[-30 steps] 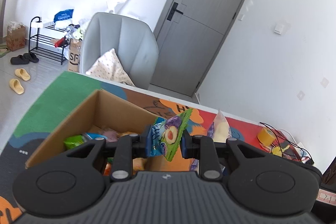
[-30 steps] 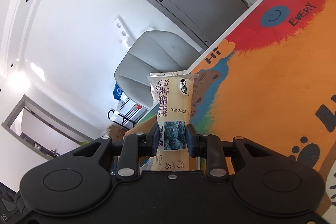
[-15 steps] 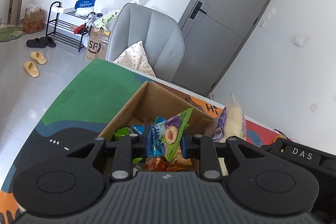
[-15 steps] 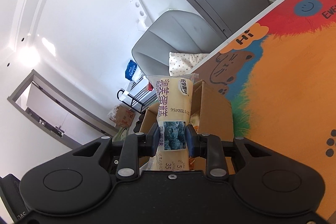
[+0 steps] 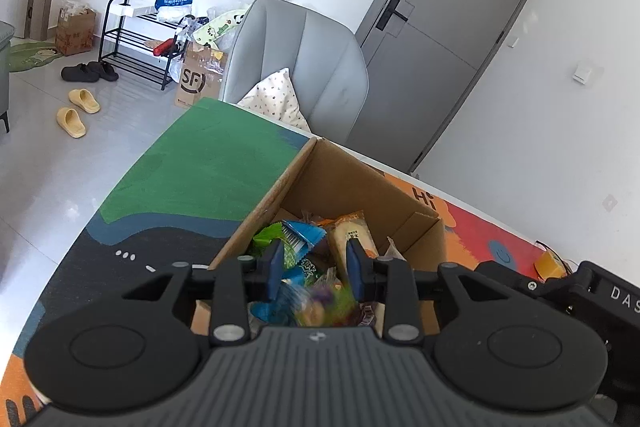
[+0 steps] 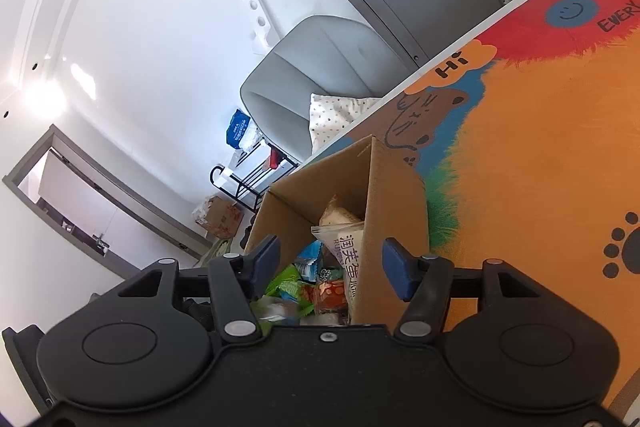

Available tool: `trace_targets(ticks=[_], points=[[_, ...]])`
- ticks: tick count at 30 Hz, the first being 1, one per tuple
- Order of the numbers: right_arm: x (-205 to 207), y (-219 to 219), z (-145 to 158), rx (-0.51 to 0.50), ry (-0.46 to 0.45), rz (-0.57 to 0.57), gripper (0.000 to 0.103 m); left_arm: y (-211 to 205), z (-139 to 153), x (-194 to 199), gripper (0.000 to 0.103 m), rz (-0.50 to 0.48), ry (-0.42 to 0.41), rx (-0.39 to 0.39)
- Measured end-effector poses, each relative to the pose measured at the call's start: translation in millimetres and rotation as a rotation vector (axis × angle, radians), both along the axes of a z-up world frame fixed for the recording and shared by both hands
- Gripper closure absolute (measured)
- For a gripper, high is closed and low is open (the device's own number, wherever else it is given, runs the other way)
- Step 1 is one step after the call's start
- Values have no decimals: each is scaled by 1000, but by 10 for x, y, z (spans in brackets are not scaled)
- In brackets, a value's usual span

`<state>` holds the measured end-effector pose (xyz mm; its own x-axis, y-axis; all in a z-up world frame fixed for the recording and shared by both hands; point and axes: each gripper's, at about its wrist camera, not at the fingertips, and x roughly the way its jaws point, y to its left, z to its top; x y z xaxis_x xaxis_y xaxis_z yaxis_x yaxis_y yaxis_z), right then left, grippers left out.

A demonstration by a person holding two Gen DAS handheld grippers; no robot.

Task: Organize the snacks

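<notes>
Now both over open brown cardboard box (image 5: 352,183) on surface. Left tool (image 5: 315,269) jaws just opened, blurred green-blue snack packet (image 5: 320,301) dropping free below. Right tool (image 6: 330,263) just opened wide; cream cake packet (image 6: 348,251) released, leaning inside box wall ahead.

Brown box (image 5: 352,183); grey chair (image 5: 304,55); falling pkt (image 5: 320,301) blurred, maybe purple-green.
</notes>
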<state>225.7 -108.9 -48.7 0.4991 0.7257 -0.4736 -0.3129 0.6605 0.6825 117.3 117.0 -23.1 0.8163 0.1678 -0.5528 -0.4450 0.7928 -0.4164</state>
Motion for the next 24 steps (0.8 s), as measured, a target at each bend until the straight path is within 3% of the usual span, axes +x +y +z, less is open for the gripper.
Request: trace_targets(ticks=[3, 6, 12, 24], points=[[-34, -56, 5, 2, 3, -4, 43, -13, 28, -35, 54, 16, -3, 9], [-39, -114, 2, 1, 8, -14, 40, -37, 59, -79, 51, 12, -9, 14], [-89, -227, -9, -29, 11, -25, 33, -137, 95, -130, 33, -2, 3, 37], [-336, -510, 137, -148, -36, -52, 12, -339, 279, -272, 15, -26, 42, 117]])
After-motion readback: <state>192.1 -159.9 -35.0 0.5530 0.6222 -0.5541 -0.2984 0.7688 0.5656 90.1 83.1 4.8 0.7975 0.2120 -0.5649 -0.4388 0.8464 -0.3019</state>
